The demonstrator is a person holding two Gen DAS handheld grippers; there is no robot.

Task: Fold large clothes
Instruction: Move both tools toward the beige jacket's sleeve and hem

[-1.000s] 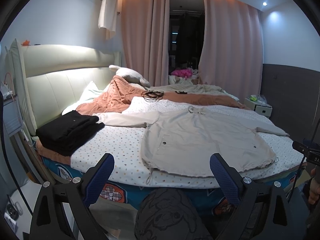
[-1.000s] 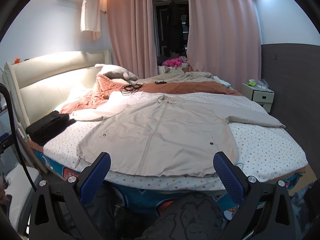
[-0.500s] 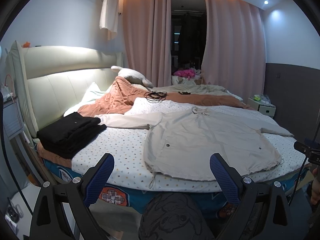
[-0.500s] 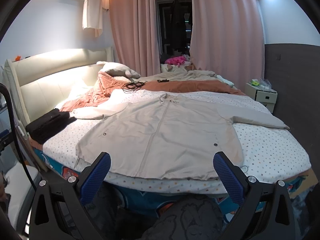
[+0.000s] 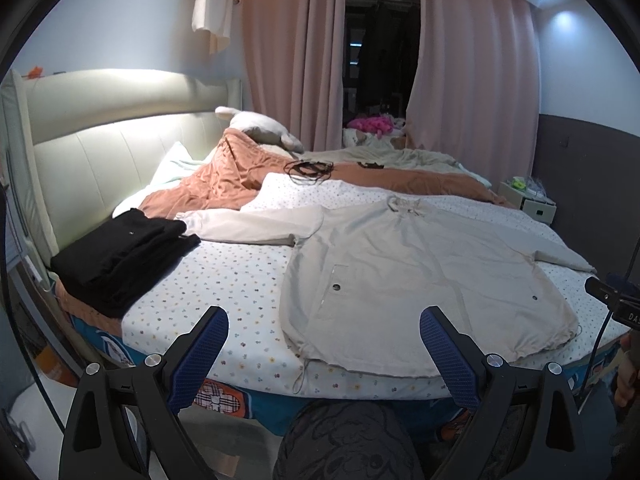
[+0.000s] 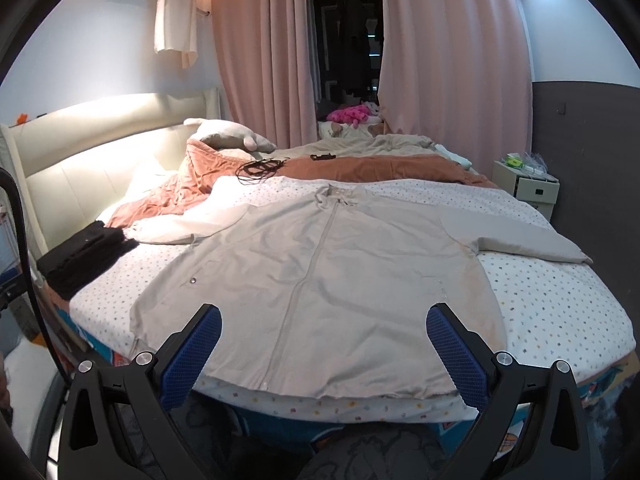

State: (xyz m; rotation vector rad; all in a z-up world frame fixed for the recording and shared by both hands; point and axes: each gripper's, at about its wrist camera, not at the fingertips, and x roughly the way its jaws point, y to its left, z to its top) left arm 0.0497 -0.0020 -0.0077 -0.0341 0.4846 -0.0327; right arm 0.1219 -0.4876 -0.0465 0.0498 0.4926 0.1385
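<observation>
A large beige zip jacket (image 5: 408,268) lies spread flat, front up, on the bed, sleeves out to both sides; it also shows in the right wrist view (image 6: 320,272). My left gripper (image 5: 324,332) is open and empty, near the bed's front edge, just above the jacket's hem at its left corner. My right gripper (image 6: 324,332) is open and empty, over the middle of the hem, not touching the cloth.
A folded black garment (image 5: 120,256) lies at the bed's left edge. An orange-brown blanket (image 5: 224,188), pillows, and a black cable (image 5: 308,168) lie farther back. The bed has a dotted white sheet (image 5: 236,276). A bedside cabinet (image 6: 524,188) stands at right.
Both grippers have moved forward and lower toward the bed; the jacket looks larger and closer. The jacket itself has not moved.
</observation>
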